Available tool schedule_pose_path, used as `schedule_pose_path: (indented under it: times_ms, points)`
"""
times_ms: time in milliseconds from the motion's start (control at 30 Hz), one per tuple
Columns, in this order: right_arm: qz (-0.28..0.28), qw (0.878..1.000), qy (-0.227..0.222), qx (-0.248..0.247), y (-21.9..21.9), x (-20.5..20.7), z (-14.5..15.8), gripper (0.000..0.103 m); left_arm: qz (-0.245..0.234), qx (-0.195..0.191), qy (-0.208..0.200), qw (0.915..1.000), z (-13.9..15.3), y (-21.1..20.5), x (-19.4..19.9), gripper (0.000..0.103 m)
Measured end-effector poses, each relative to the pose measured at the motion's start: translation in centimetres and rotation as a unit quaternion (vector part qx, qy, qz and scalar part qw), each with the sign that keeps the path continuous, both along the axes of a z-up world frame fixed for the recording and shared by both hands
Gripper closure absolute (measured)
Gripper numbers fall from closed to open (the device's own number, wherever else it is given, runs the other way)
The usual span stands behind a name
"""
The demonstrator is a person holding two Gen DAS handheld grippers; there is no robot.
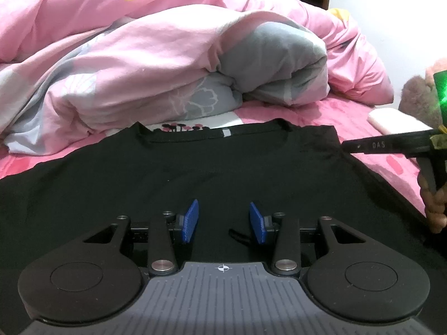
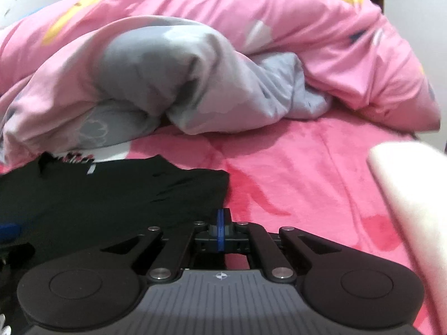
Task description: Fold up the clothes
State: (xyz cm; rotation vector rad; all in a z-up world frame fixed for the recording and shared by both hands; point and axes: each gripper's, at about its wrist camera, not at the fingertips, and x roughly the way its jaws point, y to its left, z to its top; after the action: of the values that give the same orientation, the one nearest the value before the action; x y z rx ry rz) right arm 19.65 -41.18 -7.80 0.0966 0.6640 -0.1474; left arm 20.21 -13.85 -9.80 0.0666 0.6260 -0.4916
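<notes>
The black shirt (image 1: 195, 167) lies flat on the pink bed (image 2: 293, 173), neck far from me. My left claw (image 1: 223, 222) is apart above its middle. My right claw (image 2: 221, 230) is pressed together at the shirt's right edge, nearest that side.

The black shirt (image 1: 212, 164) runs out of the left wrist view on the left and disappears under the left gripper (image 1: 223, 222) body nearby. Whether the right gripper's (image 2: 220, 223) closed pads pinch its edge cannot be told (blurred). A pale object (image 2: 413, 195), far right, is cropped.
</notes>
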Motion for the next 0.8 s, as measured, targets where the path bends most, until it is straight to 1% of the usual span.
schedule_pose_path:
  times_ms: [133, 233, 333, 400, 467, 567, 667, 700, 767, 800]
  points:
    - [-0.02, 1.0, 0.0, 0.011, -1.0, -0.2, -0.1, 0.103, 0.0, -0.007, 0.0, 1.0, -0.1, 0.2, 0.1, 0.062]
    - [-0.024, 0.999, -0.009, 0.046, -1.6, -1.8, 1.1, 0.103, 0.002, -0.02, 0.004, 0.9998, 0.0, 0.7, 0.2, 0.062]
    - [-0.005, 0.997, -0.014, 0.078, -1.4, -4.9, 3.2, 0.101, 0.008, -0.03, 0.008, 0.9995, 0.0, 1.1, 0.3, 0.061]
    - [0.019, 0.995, -0.006, 0.093, -0.5, -7.2, 4.3, 0.097, 0.011, -0.033, 0.01, 0.9993, 0.0, 1.3, 0.4, 0.061]
    - [0.032, 0.996, 0.012, 0.083, 0.4, -8.9, 4.2, 0.088, 0.013, -0.031, 0.011, 0.9994, -0.1, 1.3, 0.4, 0.061]
    - [0.04, 0.996, 0.043, 0.06, 1.4, -11.2, 3.3, 0.087, 0.015, -0.029, 0.011, 0.9994, -0.1, 1.5, 0.3, 0.061]
    - [0.012, 0.996, 0.075, 0.05, 0.5, -12.9, 1.7, 0.087, 0.015, -0.034, 0.014, 0.9992, -0.2, 1.8, 0.3, 0.061]
    - [0.0, 0.996, 0.083, 0.046, 0.2, -13.3, 1.6, 0.088, 0.015, -0.036, 0.015, 0.9991, -0.3, 1.9, 0.4, 0.061]
    - [-0.024, 0.995, 0.084, 0.04, 0.1, -13.8, 2.7, 0.086, 0.015, -0.04, 0.018, 0.9989, -0.3, 2.1, 0.4, 0.061]
    - [-0.02, 0.996, 0.074, 0.043, 0.3, -13.9, 3.3, 0.086, 0.014, -0.042, 0.019, 0.9988, -0.4, 2.1, 0.5, 0.061]
